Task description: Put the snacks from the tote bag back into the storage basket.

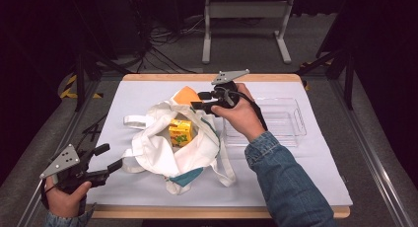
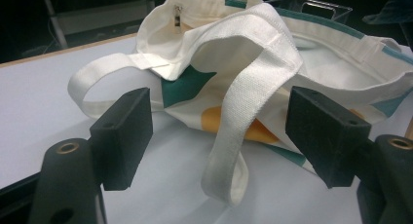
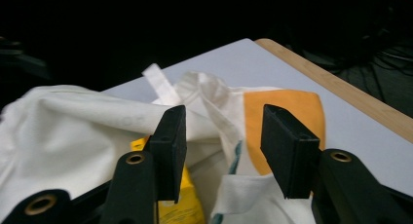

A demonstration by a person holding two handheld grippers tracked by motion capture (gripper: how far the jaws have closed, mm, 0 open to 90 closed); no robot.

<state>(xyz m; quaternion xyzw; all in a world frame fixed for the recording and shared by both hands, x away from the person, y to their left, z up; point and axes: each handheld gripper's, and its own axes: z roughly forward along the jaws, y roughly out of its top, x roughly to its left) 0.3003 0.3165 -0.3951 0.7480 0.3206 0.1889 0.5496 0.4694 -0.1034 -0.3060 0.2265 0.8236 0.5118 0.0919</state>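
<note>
- Cloth bag (image 1: 170, 138) is lying slumped near the middle of the white table cover (image 1: 296, 168), mouth gaping upward, a yellow carton (image 1: 180, 132) standing inside it.
- Bag is looking soft and limp: thin white woven fabric, creased, with teal and orange printed patches and a teal edge band. It is likely folding wherever lifted, so the rim by the mouth or a strap seems the better hold.
- Straps are flat webbing, coarser in weave than the body; one strap loop (image 2: 243, 112) is draping forward off the bag onto the cover.
- Carton is reading as light, stiff cardboard, boxy, with printed faces; probably slick, though the bag folds are hiding its lower half.
- Left gripper (image 1: 106, 158) is sitting off the bag's left side, jaws spread, nothing between them but air; in the left gripper view the strap loop is lying ahead, not touched.
- Right gripper (image 1: 197, 99) is hovering over the bag's far rim by the orange patch, jaws parted and gripping nothing.
- A clear plastic tray (image 1: 291, 119) is sitting to the right of the bag, rigid and glossy.
</note>
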